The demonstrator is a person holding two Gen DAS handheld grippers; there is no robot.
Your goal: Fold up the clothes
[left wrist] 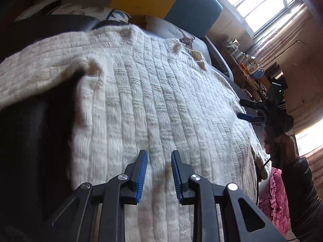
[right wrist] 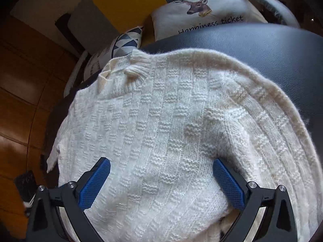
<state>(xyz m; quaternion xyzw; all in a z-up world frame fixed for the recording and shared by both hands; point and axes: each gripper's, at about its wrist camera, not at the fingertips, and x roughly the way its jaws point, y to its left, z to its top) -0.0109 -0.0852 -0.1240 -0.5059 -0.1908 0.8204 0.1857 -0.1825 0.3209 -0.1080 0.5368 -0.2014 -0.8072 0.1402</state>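
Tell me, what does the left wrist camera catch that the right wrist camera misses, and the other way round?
Only the left wrist view shows the sunlit window, a cluttered shelf, a pink ruffled cloth, and the right gripper at the sweater's far edge. Only the right wrist view shows the wooden floor and the words on the deer pillow. Both show the cream knit sweater spread on a dark leather seat, the yellow and teal backrest behind, and each camera's own blue-padded fingers, empty. The left gripper stands narrower than the right.

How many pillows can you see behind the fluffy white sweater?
2. The deer pillow sits at the top, behind the dark seat. The blue triangle pillow leans to its left, just past the sweater collar. More may be hidden.
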